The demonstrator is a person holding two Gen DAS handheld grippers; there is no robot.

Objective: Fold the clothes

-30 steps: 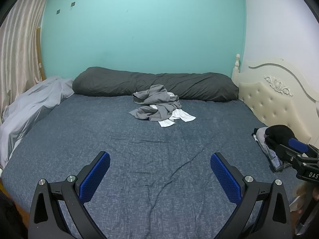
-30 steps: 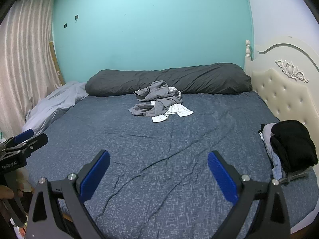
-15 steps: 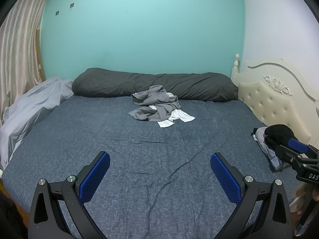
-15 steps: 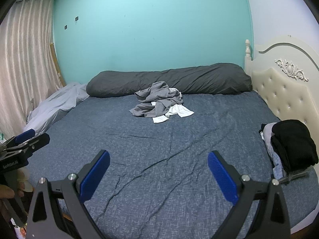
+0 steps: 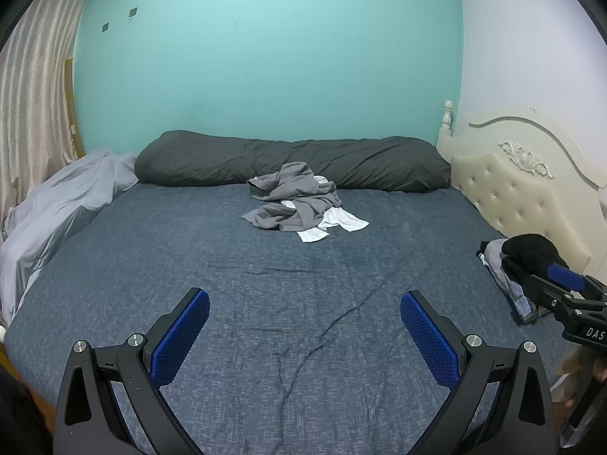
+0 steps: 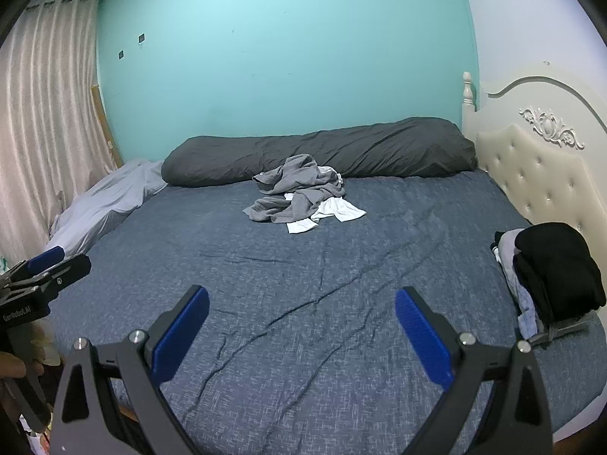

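A crumpled pile of grey clothes (image 5: 295, 201) (image 6: 299, 193) lies on the far middle of the blue bed, with a white garment (image 5: 334, 224) (image 6: 326, 214) sticking out from under it. At the bed's right edge sits a stack of folded clothes (image 5: 519, 261) (image 6: 550, 273) with a black piece on top. My left gripper (image 5: 303, 326) is open over the near part of the bed, holding nothing. My right gripper (image 6: 301, 322) is open too, also empty and far from the pile. Each gripper shows at the edge of the other's view.
A long dark grey bolster (image 5: 292, 159) runs along the teal wall behind the pile. A light grey duvet (image 5: 57, 208) is bunched at the bed's left side. A cream tufted headboard (image 6: 538, 174) stands on the right, and curtains (image 6: 41, 132) hang at the left.
Both views have shifted very slightly; the grippers stay open and the clothes have not moved.
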